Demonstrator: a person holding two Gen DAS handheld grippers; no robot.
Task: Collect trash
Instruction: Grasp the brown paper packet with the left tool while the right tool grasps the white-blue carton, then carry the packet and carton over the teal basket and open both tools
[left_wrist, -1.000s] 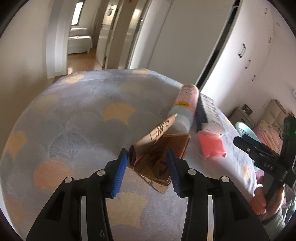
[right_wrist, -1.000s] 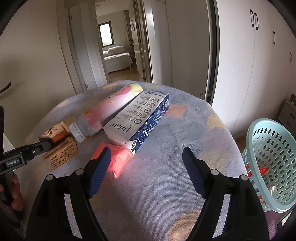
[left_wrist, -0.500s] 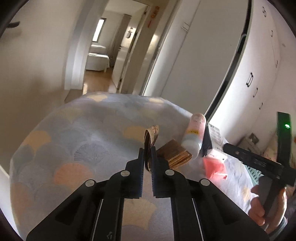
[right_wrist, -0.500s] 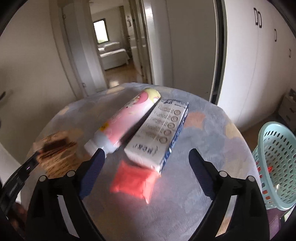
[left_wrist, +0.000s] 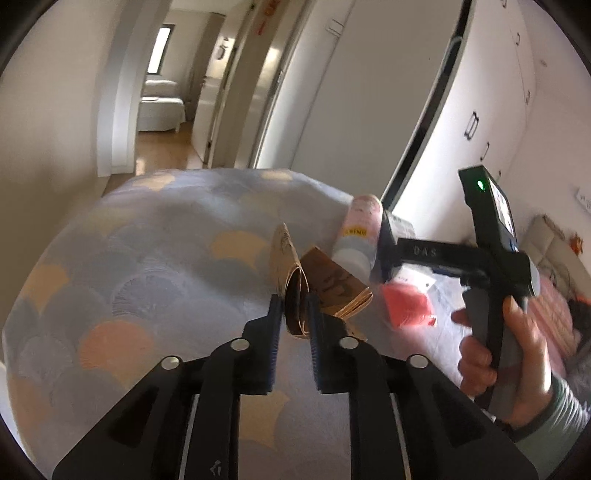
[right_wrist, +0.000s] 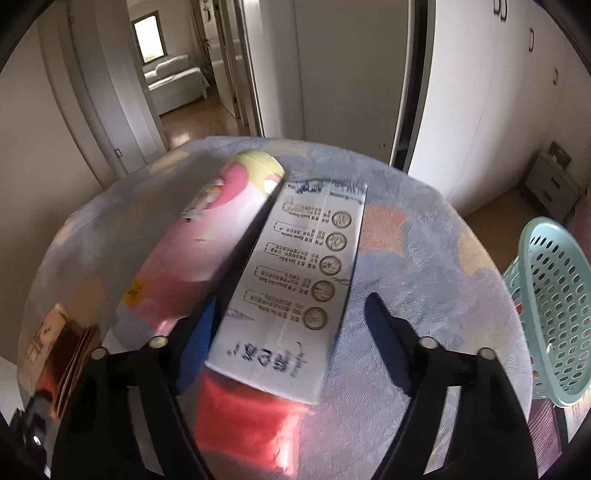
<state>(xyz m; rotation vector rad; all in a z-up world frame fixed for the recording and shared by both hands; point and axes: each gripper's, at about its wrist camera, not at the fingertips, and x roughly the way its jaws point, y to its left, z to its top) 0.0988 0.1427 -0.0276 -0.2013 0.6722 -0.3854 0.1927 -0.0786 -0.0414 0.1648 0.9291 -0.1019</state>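
Observation:
My left gripper (left_wrist: 294, 308) is shut on a folded brown paper bag (left_wrist: 295, 291), which sticks up between its blue pads above the table. My right gripper (right_wrist: 291, 314) is open, its fingers astride the near end of a white milk carton (right_wrist: 295, 291) lying on the table. A pink bottle (right_wrist: 207, 243) lies along the carton's left side; it also shows in the left wrist view (left_wrist: 360, 232). A red packet (right_wrist: 243, 417) lies under the carton's near end and shows in the left wrist view (left_wrist: 406, 306). The right gripper's body (left_wrist: 480, 254) shows there too.
The round table has a blue-grey patterned cloth (left_wrist: 129, 258). A light blue plastic basket (right_wrist: 554, 306) stands off the table's right edge with some items inside. White wardrobe doors (right_wrist: 480, 92) stand behind and a doorway (right_wrist: 170, 74) leads to another room.
My left gripper closed on the brown paper bag and lifted it off the table. My right gripper moved forward and down, its open fingers now around the carton's end.

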